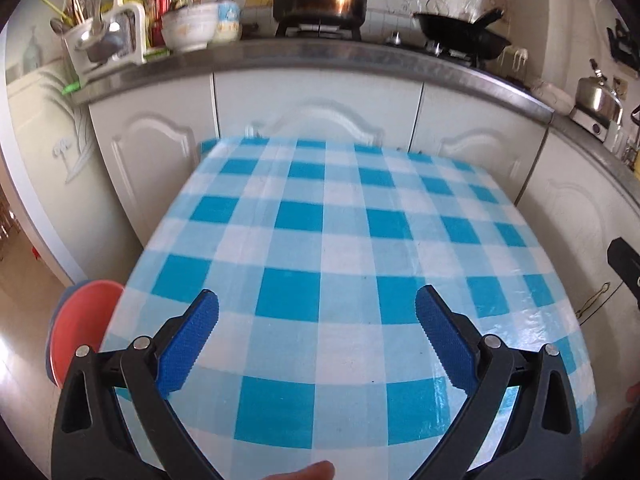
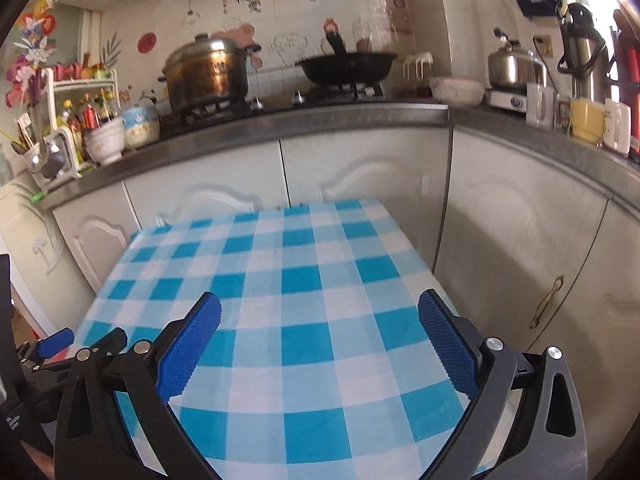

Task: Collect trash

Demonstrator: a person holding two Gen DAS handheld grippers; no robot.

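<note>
A table with a blue and white checked cloth (image 1: 320, 240) fills both wrist views; no trash shows on it. My left gripper (image 1: 317, 304) hangs open over the near part of the cloth, nothing between its blue pads (image 1: 192, 344). My right gripper (image 2: 319, 306) is open too, above the near right part of the same cloth (image 2: 304, 280), and holds nothing. In the right wrist view the left gripper (image 2: 52, 346) shows at the left edge. A black part of the right gripper (image 1: 624, 264) shows at the right edge of the left wrist view.
A red round bin or stool (image 1: 84, 328) stands on the floor left of the table. White cabinets (image 1: 320, 100) and a grey counter (image 2: 304, 120) rise close behind it, with a steel pot (image 2: 208, 72), a black wok (image 2: 348, 66), bowls (image 1: 190, 26) and a kettle (image 2: 516, 68).
</note>
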